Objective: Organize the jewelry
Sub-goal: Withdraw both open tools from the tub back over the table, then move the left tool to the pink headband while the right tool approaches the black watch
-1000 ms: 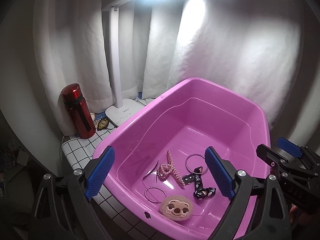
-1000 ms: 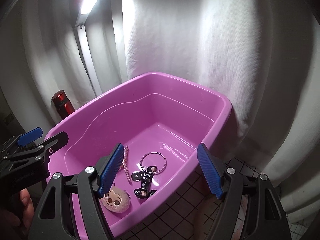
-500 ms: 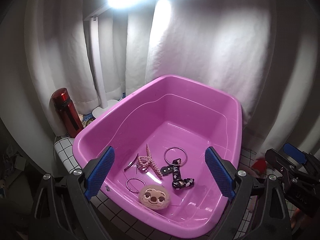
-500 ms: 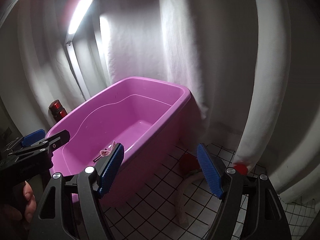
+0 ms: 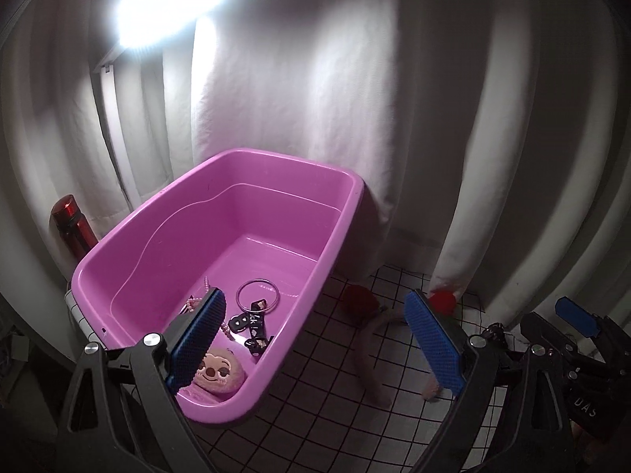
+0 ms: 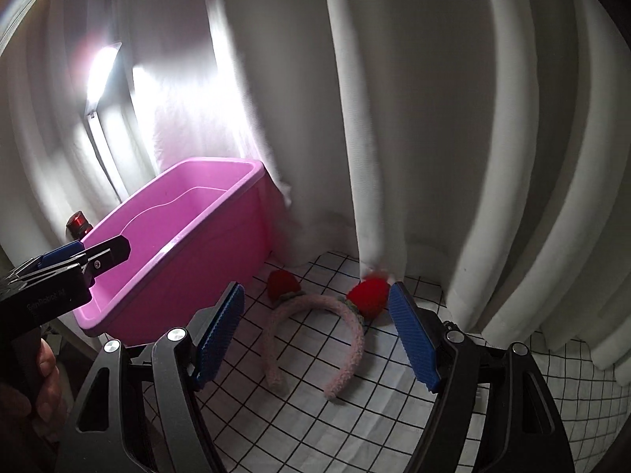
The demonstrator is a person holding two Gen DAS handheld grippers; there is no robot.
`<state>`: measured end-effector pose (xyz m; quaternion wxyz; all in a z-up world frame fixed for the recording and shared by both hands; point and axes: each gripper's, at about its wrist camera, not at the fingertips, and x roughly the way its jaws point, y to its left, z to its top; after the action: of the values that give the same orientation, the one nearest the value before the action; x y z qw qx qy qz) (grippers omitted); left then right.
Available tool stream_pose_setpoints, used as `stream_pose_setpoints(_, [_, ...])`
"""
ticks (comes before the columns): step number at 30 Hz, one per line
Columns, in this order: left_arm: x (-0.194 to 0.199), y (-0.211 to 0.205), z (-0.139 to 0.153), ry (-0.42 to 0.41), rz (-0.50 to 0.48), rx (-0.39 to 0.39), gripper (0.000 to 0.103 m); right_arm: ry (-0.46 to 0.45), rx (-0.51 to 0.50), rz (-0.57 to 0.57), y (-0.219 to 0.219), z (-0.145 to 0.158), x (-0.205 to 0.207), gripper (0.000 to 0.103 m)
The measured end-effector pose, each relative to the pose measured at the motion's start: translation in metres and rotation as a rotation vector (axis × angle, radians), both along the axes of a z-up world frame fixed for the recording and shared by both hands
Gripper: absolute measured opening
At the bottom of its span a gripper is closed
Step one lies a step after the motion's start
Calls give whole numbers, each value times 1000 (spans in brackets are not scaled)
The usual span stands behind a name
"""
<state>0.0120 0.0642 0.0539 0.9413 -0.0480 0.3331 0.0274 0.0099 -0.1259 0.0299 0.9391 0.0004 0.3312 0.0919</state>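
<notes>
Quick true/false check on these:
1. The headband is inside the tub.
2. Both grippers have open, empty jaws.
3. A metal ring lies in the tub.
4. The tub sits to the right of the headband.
1. False. The headband lies on the checked cloth outside the tub.
2. True. Left gripper and right gripper hold nothing.
3. True. The ring lies on the tub floor.
4. False. The tub sits to its left.

Left claw [image 5: 315, 343] open, right claw [image 6: 315, 339] open, both angled downward
</notes>
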Motion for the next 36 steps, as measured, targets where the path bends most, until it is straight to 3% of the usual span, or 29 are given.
stream_pose_setpoints(6, [-1, -41, -15, 35, -71, 0, 92, 32, 8, -114, -55, -15, -27, 72])
stream_pose_setpoints(16, [3, -76, -76, 174, -112, 35, 92, 145, 27, -253, -116, -64, -54, 72])
stream_pose_setpoints(25, [17, -76, -115, 244, -93, 58, 92, 214, 29, -249, -126, -101, -47, 72])
stream_pose_setpoints(36, [48, -76, -157, 305, -83, 78, 92, 272, 30, -233, -129, -139, -8, 72])
